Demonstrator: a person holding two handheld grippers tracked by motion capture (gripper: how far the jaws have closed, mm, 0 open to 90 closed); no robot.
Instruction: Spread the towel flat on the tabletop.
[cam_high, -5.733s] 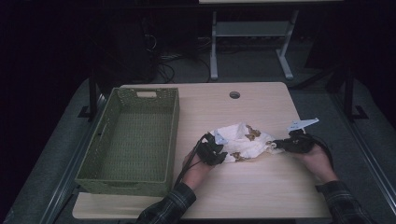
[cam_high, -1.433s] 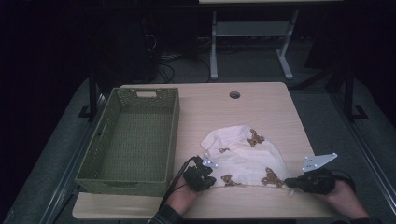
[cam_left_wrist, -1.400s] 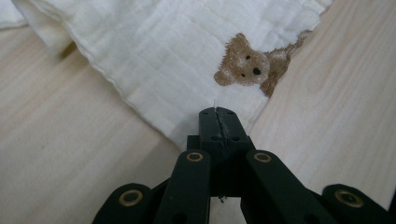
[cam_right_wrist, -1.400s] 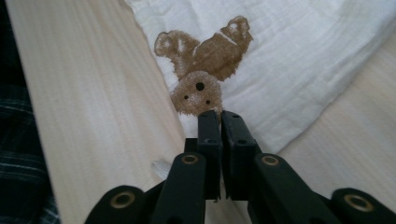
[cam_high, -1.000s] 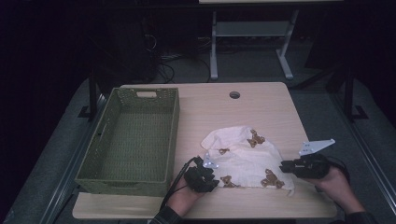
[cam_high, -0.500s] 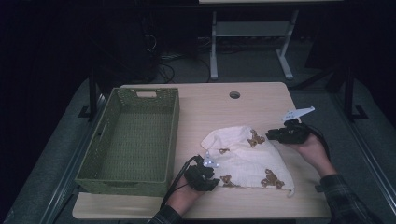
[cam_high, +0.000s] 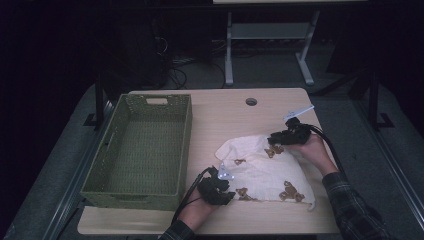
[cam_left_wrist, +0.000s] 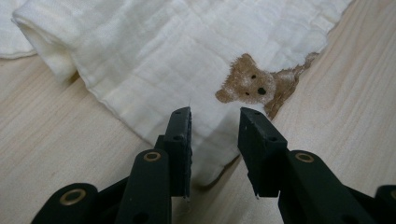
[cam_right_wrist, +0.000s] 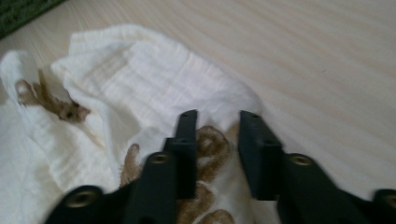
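Observation:
A cream cloth (cam_high: 265, 167) printed with brown bears lies spread on the table's right half. My left gripper (cam_high: 222, 176) rests at its near left corner. Its jaws stand apart (cam_left_wrist: 215, 116) over the cloth's edge (cam_left_wrist: 163, 56), beside a bear print (cam_left_wrist: 247, 86), and nothing is pinched. My right gripper (cam_high: 276, 137) is at the cloth's far right corner. Its jaws (cam_right_wrist: 217, 119) have just been closing a little, but a gap still shows between them, with rumpled cloth (cam_right_wrist: 140, 79) and a brown print beneath it.
An empty green woven basket (cam_high: 186, 145) stands on the left half of the wooden table (cam_high: 225, 115). A round cable hole (cam_high: 251, 101) is near the far edge. Dark floor, cables and a desk frame lie beyond.
My right gripper has travelled from the cloth's near right corner up along its right side to the far right corner. The left gripper has stayed at the near left corner.

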